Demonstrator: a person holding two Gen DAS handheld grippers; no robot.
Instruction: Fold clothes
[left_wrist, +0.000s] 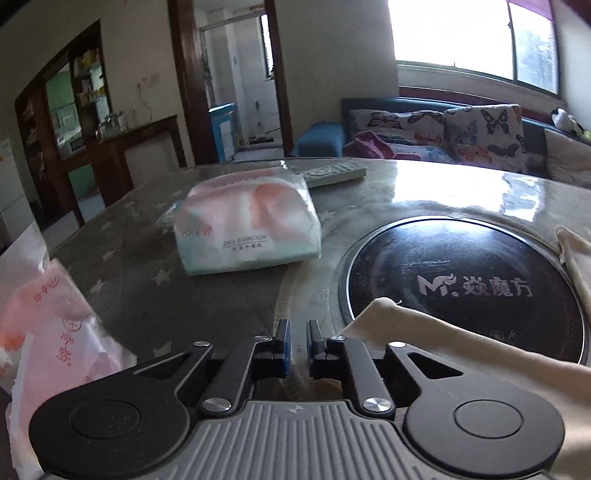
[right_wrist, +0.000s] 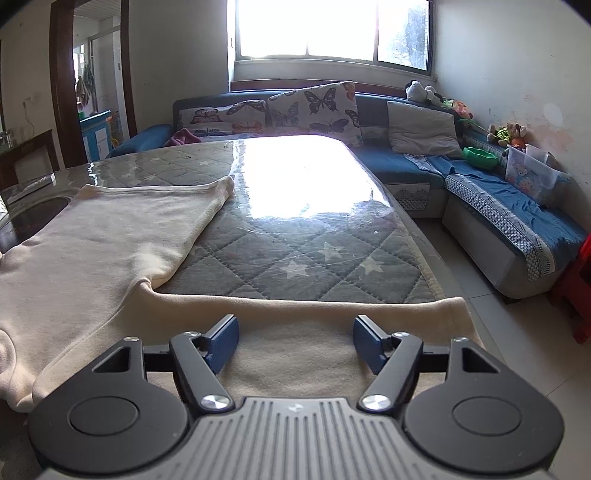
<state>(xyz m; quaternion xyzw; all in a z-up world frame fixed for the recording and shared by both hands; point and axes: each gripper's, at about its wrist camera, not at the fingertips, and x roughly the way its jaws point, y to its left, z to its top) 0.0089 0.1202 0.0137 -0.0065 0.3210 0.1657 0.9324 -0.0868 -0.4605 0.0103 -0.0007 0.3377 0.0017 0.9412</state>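
Note:
A cream garment (right_wrist: 92, 251) lies spread flat on the quilted table, with one sleeve (right_wrist: 295, 306) stretched along the front edge. My right gripper (right_wrist: 295, 343) hovers just over that sleeve. It is open wide, and the cloth lies under the gap, untouched by the pads. In the left wrist view another part of the cream garment (left_wrist: 461, 339) reaches over the round hob, and its tip lies just right of my left gripper (left_wrist: 297, 343). That gripper is shut down to a thin slit with nothing in it.
A black round hob (left_wrist: 465, 288) is set into the table (right_wrist: 295, 258). A tissue pack (left_wrist: 247, 229) and a remote control (left_wrist: 332, 173) lie beyond the left gripper, and a pink plastic pack (left_wrist: 48, 332) at its left. A blue sofa (right_wrist: 480, 192) runs behind and to the right.

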